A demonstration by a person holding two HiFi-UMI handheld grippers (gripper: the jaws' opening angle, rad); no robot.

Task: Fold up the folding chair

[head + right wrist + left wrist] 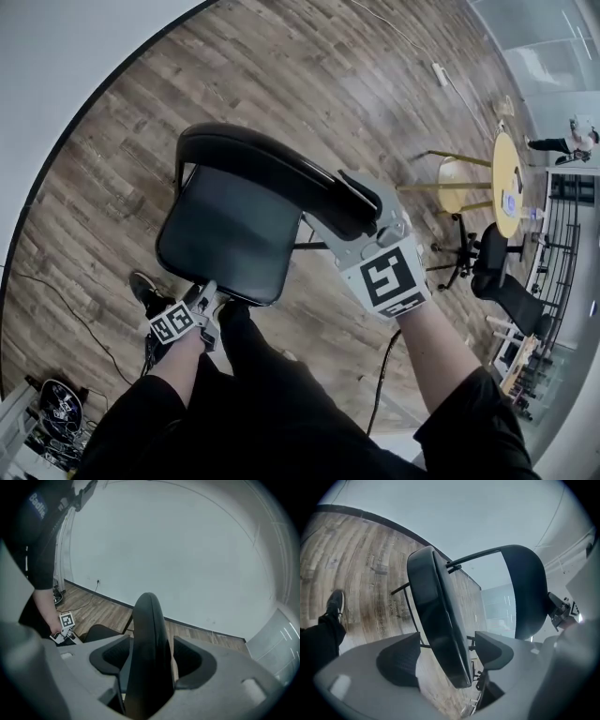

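Note:
A black folding chair stands open on the wood floor, its seat [225, 234] in front of my legs and its curved backrest [272, 169] beyond it. My left gripper [214, 298] is at the seat's near edge. In the left gripper view the seat edge [436, 620] runs between the jaws of that gripper [445, 651], with a gap showing on each side. My right gripper [352, 211] straddles the backrest's right end. In the right gripper view the backrest [147, 634] stands between the open jaws of that gripper [149, 656], whose pads do not press on it.
A yellow round table [506, 183] and a yellow stool [459, 183] stand at the right, with a black office chair [502, 281] beside them. A cable [380, 394] lies on the floor. My shoe [145, 291] is left of the seat. A white wall [56, 66] curves along the left.

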